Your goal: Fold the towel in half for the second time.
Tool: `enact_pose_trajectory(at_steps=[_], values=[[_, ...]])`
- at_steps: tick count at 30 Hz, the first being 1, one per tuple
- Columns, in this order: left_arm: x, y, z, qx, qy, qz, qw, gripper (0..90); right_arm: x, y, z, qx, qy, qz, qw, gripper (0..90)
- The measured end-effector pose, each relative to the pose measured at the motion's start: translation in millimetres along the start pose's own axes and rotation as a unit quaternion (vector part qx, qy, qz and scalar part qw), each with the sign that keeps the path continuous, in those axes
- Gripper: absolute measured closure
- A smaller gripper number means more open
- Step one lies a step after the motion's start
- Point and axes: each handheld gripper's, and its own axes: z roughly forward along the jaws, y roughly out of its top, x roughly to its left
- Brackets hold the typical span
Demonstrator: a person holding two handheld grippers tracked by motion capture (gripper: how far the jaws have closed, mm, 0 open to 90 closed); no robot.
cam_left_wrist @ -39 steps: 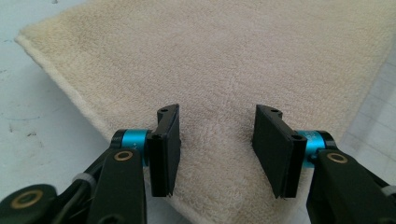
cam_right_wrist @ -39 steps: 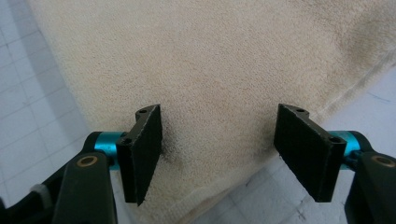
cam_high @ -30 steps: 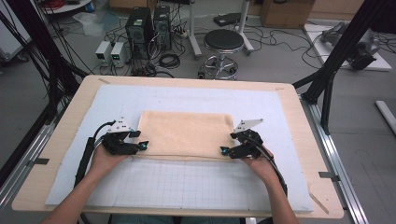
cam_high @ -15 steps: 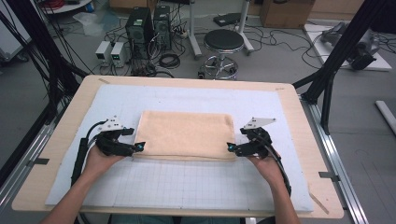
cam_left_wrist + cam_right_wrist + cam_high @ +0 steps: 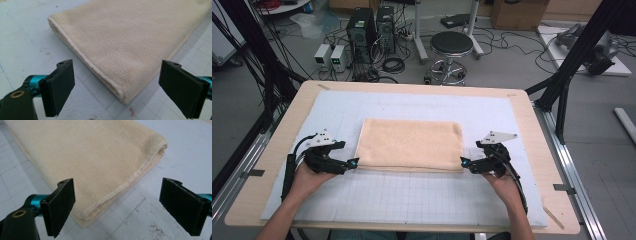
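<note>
Both claws are spread wide, left gripper (image 5: pixel 354 162) and right gripper (image 5: pixel 463 162) each just off a near corner of the folded towel (image 5: pixel 410 144).

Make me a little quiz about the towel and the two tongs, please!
1. True or false: the left tongs are clamped shut on the towel.
2. Which towel corners do the two tongs sit by? A: the near ones. B: the far ones.
3. Fill in: the towel lies folded on a pale ____ marked with a grid.

Key
1. False. Their jaws stand wide open with the towel's near corner between them, untouched.
2. A. The left tongs and the right tongs each sit at a near corner.
3. Mat.
</note>
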Motion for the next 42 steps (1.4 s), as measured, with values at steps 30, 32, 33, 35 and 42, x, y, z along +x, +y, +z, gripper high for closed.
enact_pose_trajectory(at_steps=[30,32,33,35,42], values=[[-3.8,-27.0,-27.3,0.008,0.006,-0.005,0.9999,12.0,8.0,-35.3,-34.4,-0.019,-0.023,0.024,0.9993,12.4],[-4.6,-27.6,-28.8,0.006,0.009,-0.005,0.9999,12.0,8.9,-37.4,-36.6,-0.019,-0.022,0.028,0.9992,12.4],[-5.0,-27.8,-29.3,0.006,0.011,-0.004,0.9999,12.0,9.1,-38.7,-37.9,-0.020,-0.023,0.027,0.9992,12.4],[-5.4,-28.0,-30.5,0.005,0.014,-0.005,0.9999,12.0,9.9,-40.3,-39.8,-0.020,-0.024,0.029,0.9991,12.4],[-7.1,-30.7,-36.9,0.003,0.020,-0.003,0.9998,11.9,11.5,-45.9,-42.6,-0.018,-0.024,0.033,0.9990,12.4]])
